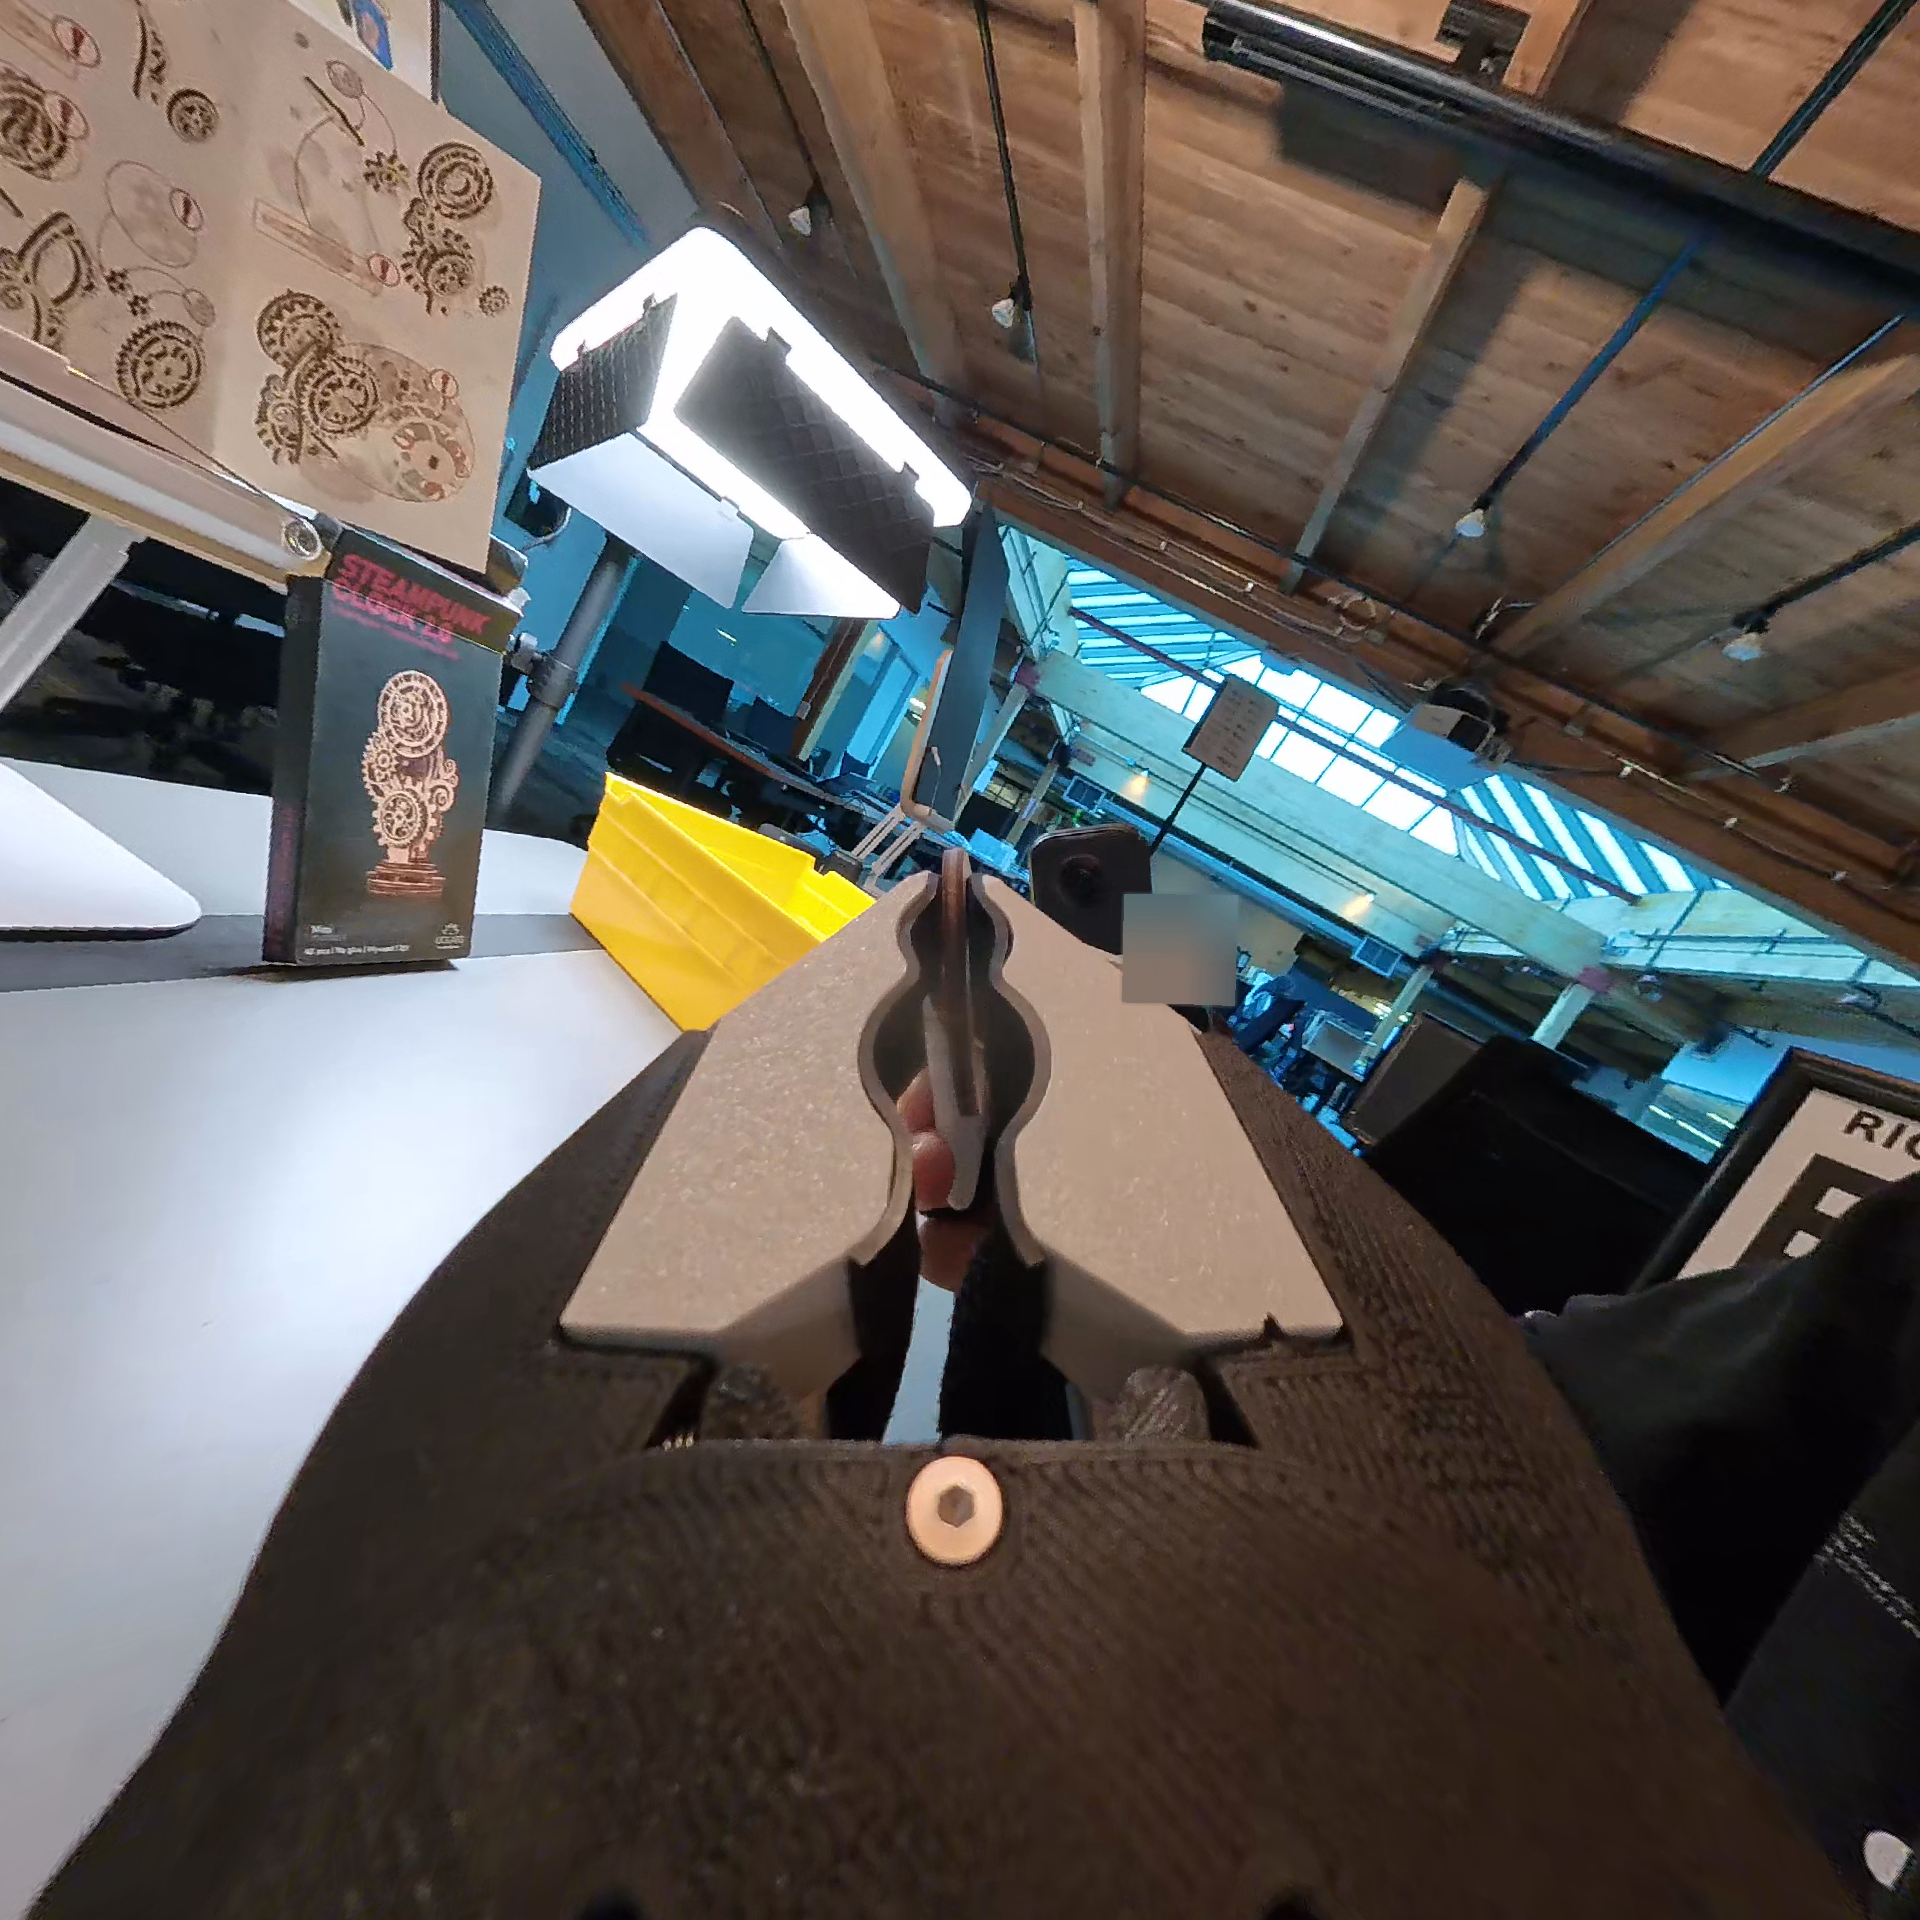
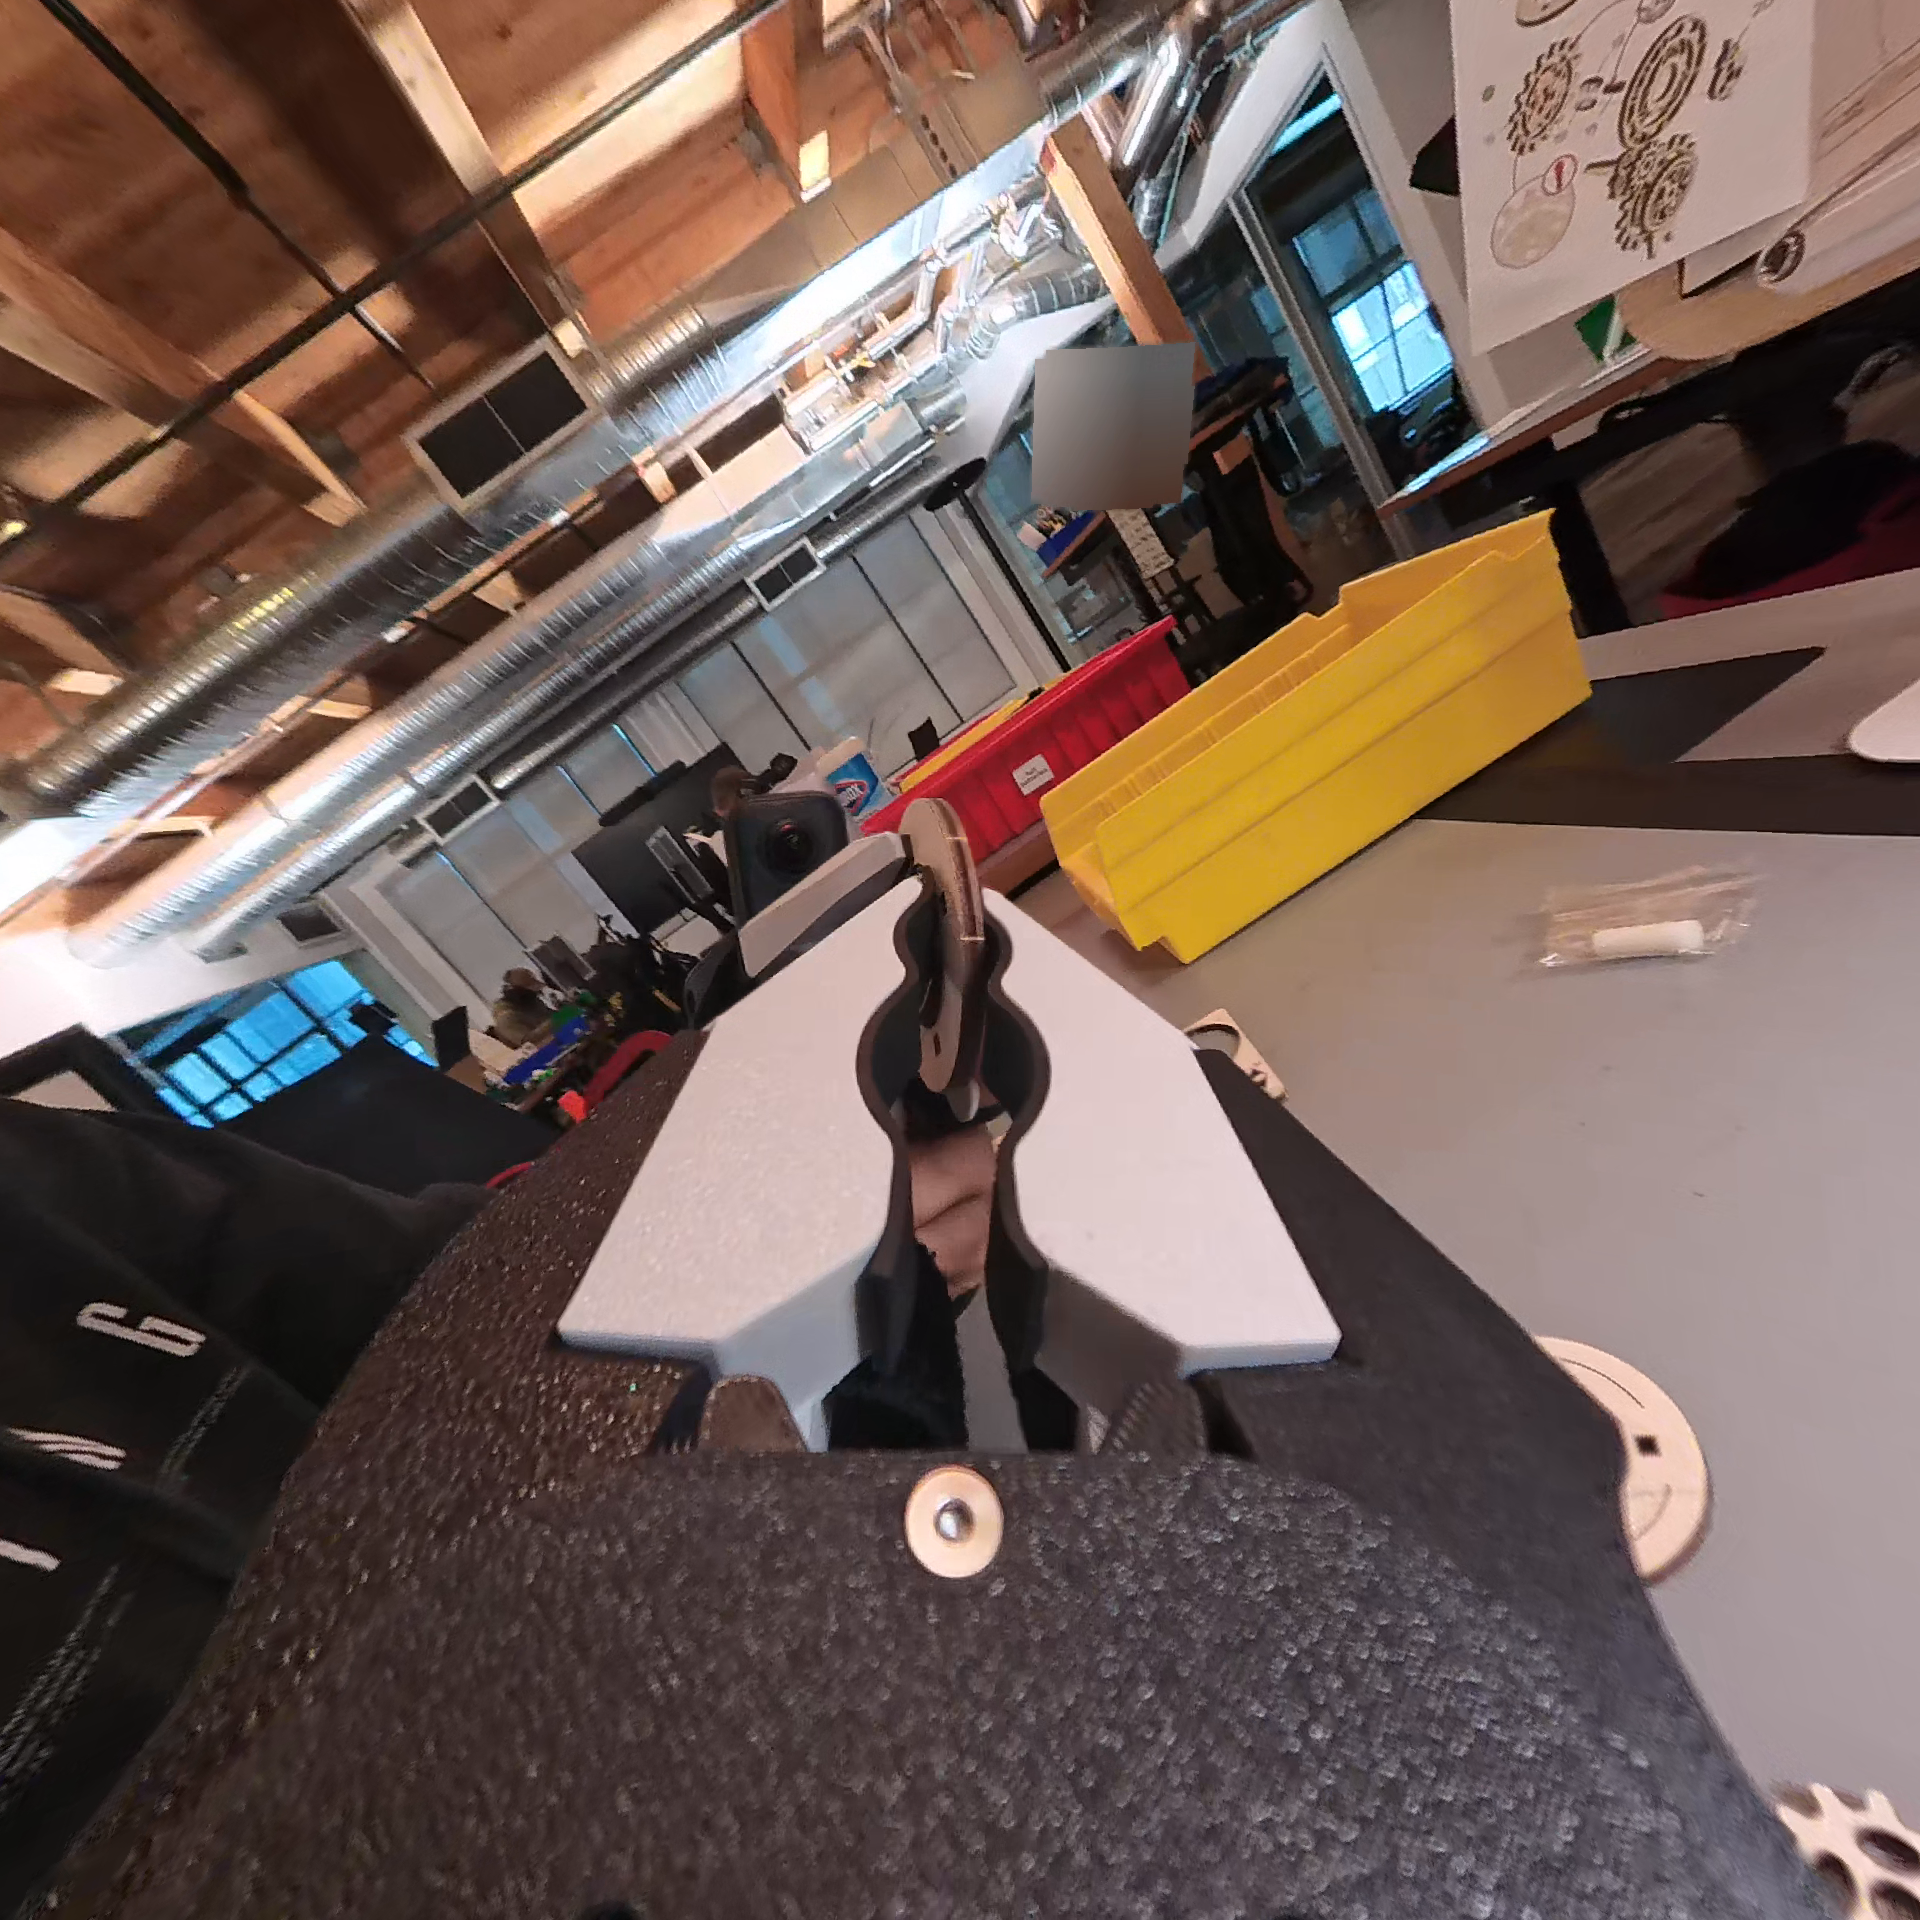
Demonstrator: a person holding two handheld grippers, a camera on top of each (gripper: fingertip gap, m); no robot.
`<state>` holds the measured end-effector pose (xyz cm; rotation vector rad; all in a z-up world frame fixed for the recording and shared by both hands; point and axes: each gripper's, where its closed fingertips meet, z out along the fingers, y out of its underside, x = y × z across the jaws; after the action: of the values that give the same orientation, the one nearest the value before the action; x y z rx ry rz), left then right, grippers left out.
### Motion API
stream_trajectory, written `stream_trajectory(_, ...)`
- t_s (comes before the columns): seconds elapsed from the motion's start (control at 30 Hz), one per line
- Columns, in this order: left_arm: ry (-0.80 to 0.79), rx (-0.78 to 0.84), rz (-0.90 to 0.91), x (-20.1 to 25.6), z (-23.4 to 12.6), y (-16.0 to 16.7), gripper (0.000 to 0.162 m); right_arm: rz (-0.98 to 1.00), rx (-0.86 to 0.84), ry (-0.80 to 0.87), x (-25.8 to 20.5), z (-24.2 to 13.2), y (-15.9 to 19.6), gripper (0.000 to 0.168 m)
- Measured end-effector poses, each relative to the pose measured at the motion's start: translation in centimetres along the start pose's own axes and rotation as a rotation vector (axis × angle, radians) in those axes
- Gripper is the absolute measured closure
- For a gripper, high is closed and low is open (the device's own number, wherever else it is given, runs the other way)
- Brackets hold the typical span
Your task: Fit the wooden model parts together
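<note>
My left gripper point(image 1: 954, 883) is shut on a thin flat wooden part point(image 1: 958, 997), seen edge-on between its grey fingers and held up off the table. My right gripper point(image 2: 951, 904) is shut on a thin flat wooden part point(image 2: 948, 883) whose rounded end sticks out past the fingertips. The grippers face each other, tips nearly touching: the left gripper point(image 2: 821, 904) shows just beyond the right one's part. I cannot tell whether the two parts are joined. A hand shows behind each gripper's fingers.
A yellow bin point(image 2: 1320, 748) and a red bin point(image 2: 1039, 748) stand at the table's far side. A round wooden disc point(image 2: 1652, 1465), a gear piece point(image 2: 1860, 1860) and a small plastic bag point(image 2: 1642, 925) lie on the grey table point(image 2: 1455, 1195). The model box point(image 1: 384, 769), an instruction sheet point(image 1: 260, 260) and a studio light point(image 1: 748, 436) stand at left. The tips of both grippers are at nearly the same place.
</note>
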<state>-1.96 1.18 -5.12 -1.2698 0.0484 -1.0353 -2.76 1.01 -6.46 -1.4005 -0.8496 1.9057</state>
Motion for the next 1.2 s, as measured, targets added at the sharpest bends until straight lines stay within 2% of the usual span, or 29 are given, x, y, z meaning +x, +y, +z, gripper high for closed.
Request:
stream_trajectory(0.13,0.026,-0.002,-0.053,-0.2,-0.1,-0.2,0.16,0.017,-0.043,-0.068,0.0,0.1,0.4,0.165)
stream_trajectory(0.2,0.021,0.032,-0.094,-0.9,-0.5,-0.7,0.16,-0.01,-0.076,-0.083,0.1,-0.2,0.6,0.153)
stream_trajectory(0.27,0.02,0.035,-0.104,-1.3,-0.8,-1.1,0.16,-0.011,-0.107,-0.08,0.7,-0.6,0.7,0.148)
stream_trajectory(0.4,0.016,0.012,-0.107,-1.7,-0.9,-0.9,0.16,-0.068,-0.132,-0.06,0.8,-0.9,0.6,0.155)
stream_trajectory(0.47,0.017,0.007,-0.097,-1.6,-0.8,-0.8,0.16,-0.097,-0.141,-0.022,1.2,-0.9,0.7,0.165)
stream_trajectory(0.67,0.013,-0.004,-0.061,-1.2,-0.6,-0.7,0.16,-0.091,-0.154,-0.019,1.2,-0.9,1.0,0.16)
stream_trajectory(0.83,0.026,-0.012,-0.082,-0.9,-0.5,-0.6,0.159,-0.108,-0.175,-0.024,1.1,-1.0,1.2,0.164)
stream_trajectory(1.2,0.049,-0.02,-0.058,-0.1,-0.3,-0.5,0.16,-0.065,-0.18,-0.161,-0.4,-1.0,1.7,0.165)
